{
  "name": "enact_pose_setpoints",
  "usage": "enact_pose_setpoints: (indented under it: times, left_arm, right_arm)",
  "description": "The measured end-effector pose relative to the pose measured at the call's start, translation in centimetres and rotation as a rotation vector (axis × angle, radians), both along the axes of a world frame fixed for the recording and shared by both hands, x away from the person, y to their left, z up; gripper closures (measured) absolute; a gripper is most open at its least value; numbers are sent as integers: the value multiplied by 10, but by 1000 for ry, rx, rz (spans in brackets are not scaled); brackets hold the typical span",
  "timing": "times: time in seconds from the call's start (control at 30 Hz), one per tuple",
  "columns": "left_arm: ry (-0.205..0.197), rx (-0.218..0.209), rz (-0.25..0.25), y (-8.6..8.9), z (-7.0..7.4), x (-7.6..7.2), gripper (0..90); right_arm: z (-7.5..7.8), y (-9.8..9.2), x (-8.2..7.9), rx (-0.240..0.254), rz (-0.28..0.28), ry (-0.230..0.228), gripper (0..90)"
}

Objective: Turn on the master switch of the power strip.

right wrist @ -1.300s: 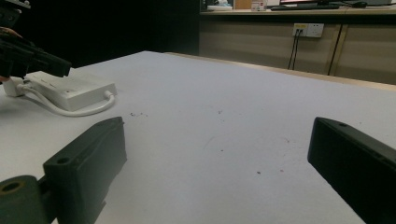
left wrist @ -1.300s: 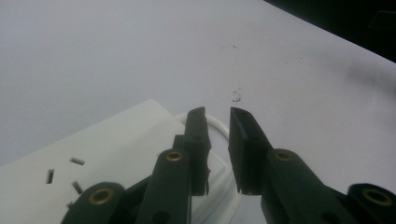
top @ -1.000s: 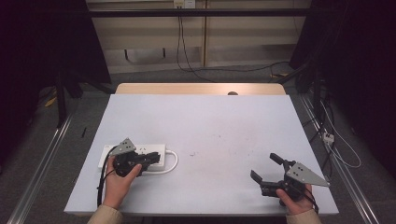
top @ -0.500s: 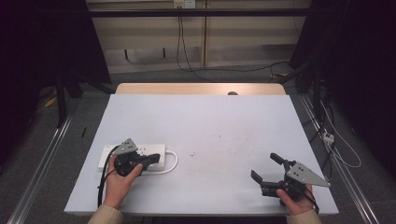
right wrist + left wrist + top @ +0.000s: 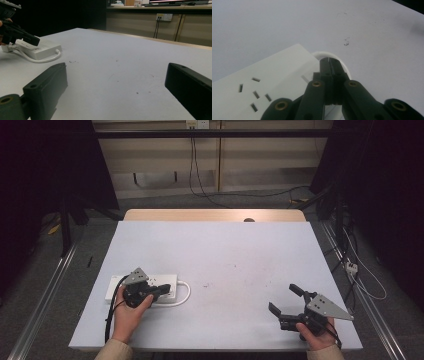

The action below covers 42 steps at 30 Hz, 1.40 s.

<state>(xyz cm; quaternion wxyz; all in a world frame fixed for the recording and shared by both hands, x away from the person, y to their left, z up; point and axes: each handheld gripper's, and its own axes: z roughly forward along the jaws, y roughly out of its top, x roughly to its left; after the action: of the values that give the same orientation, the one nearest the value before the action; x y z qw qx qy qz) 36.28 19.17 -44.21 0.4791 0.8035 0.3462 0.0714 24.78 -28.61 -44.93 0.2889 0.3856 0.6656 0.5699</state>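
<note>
Left claw [image 5: 329, 60] – jaws together | over power strip [image 5: 269, 82]

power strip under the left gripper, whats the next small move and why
Probably open the left gripper a little and re-aim. Its jaws have just been closing and now meet with nothing between them, above the end of the white power strip where the white cable loops out. The right gripper waits open, apart from it.

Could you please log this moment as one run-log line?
left gripper: shut, over power strip | right gripper: open, empty | table
</note>
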Motion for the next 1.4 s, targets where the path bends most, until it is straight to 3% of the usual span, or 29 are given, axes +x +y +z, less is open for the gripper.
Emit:
enact_pose_setpoints:
  times: [0.83, 1.4]
  left_arm:
    - [10, 36, 20, -3, -3, 2, 900]
    - [-4, 49, 18, -5, -4, 2, 900]
  right_arm:
    - [0, 0, 0, -1, 8, 2, 38]
    - [0, 0, 0, -5, 9, 4, 39]
